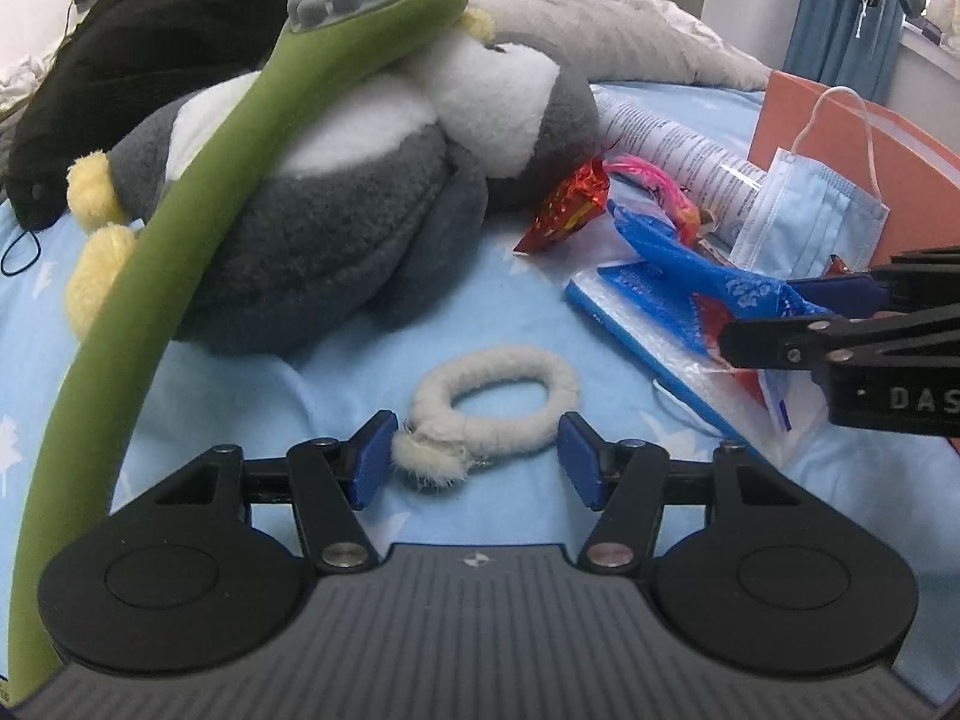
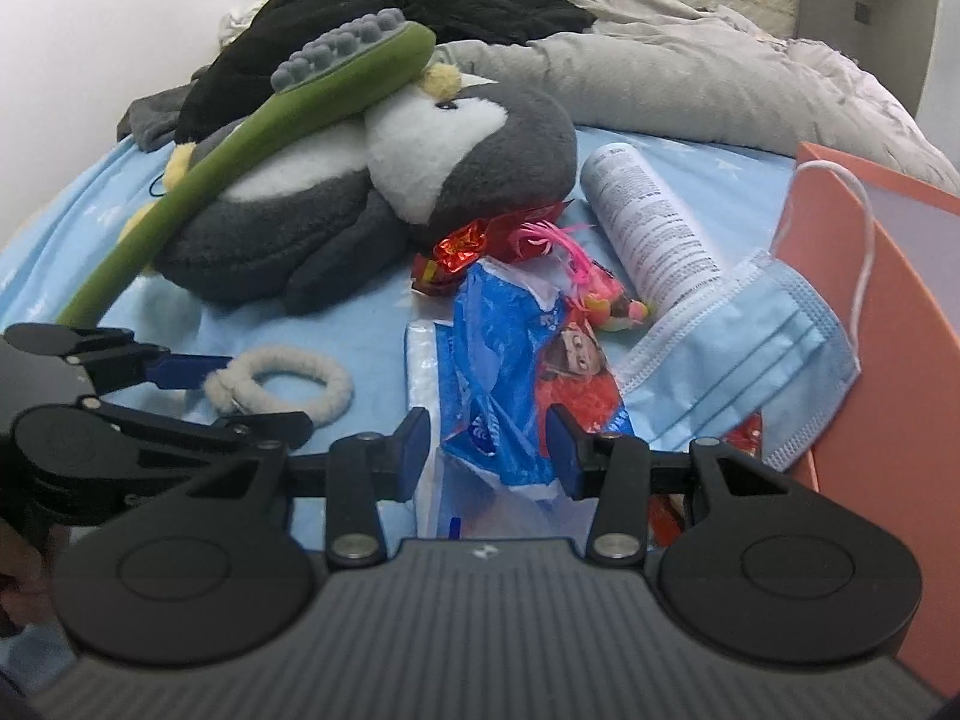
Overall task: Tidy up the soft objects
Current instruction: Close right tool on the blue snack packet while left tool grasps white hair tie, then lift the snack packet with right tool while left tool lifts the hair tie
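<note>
Fluffy white hair tie (image 1: 495, 399) lies looped between the left tongs' (image 1: 477, 459) released jaws.

Sheet (image 1: 480, 312): light blue with white print, and everything below lies on it.

Massager (image 1: 198, 180): long green curved handle, with a grey nubbed head at its far end, raised off the sheet.

Black jacket (image 1: 150, 48): bunched at the far left. Grey duvet (image 2: 690, 78): heaped along the far edge.

White tube (image 2: 648, 228): lying flat, printed text facing up.

Red foil wrapper (image 1: 564, 210) and pink wrapper (image 2: 576, 258): just beside the tube. Crumpled blue bag (image 2: 504, 348): nearer the camera, touching both.

Orange box (image 2: 900, 330): at the right edge, open top. Blue curtain (image 1: 840, 18): behind it.
</note>
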Tool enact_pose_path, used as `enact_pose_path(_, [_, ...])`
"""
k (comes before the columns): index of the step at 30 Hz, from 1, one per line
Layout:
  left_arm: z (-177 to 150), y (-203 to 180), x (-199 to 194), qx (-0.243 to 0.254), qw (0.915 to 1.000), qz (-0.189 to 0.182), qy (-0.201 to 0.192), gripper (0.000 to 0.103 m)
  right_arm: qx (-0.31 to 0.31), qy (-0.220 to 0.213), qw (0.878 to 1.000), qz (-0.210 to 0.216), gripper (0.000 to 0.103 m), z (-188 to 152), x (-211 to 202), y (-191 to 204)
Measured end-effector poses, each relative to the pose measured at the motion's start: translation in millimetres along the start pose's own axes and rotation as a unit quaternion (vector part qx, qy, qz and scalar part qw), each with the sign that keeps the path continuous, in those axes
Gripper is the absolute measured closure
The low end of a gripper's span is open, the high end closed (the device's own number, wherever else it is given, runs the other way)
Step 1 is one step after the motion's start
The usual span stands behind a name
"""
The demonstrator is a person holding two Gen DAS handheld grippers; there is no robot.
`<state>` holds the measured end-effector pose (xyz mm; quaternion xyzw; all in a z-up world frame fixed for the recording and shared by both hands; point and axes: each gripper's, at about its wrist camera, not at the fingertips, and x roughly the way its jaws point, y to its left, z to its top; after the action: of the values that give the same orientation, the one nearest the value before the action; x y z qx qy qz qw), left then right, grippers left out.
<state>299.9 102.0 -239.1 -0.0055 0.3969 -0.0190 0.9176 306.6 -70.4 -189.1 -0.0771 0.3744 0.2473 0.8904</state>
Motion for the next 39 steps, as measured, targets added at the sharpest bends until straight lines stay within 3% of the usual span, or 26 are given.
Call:
enact_pose_path(2, [-0.7,-0.3,-0.2,-0.002,1.0,0.0,0.0,0.051,-0.007,0.006,1.0,0.0,0.069,-0.2,2.7,1.6])
enact_pose_path(3, [-0.5,-0.2,-0.7,-0.006,1.0,0.001,0.0,0.059,-0.007,0.009,1.0,0.003,0.081,0.1,3.2,1.7])
enact_pose_path(4, [-0.5,0.0,-2.1,-0.009,1.0,0.001,0.001,0.065,-0.004,0.014,1.0,0.007,0.085,0.3,3.1,1.7])
enact_pose_path(7, [-0.7,-0.8,-7.3,-0.018,0.9998,0.002,0.005,0.066,-0.002,0.012,1.0,0.014,0.089,1.2,-3.2,4.4])
enact_pose_path(15, [-13.5,-3.4,-43.5,-0.062,0.9977,0.026,0.002,0.067,0.005,0.01,0.999,0.032,0.091,-1.4,-34.0,15.7])
enact_pose_path(30, [-70.5,-28.8,-109.1,-0.153,0.9873,0.005,0.043,0.066,0.017,0.033,0.999,0.038,0.091,-48.3,-105.2,38.8])
enact_pose_path(39, [-98.6,-54.4,-121.1,-0.134,0.988,-0.015,0.075,0.066,0.051,0.076,0.996,0.022,0.089,-81.0,-129.7,28.3])
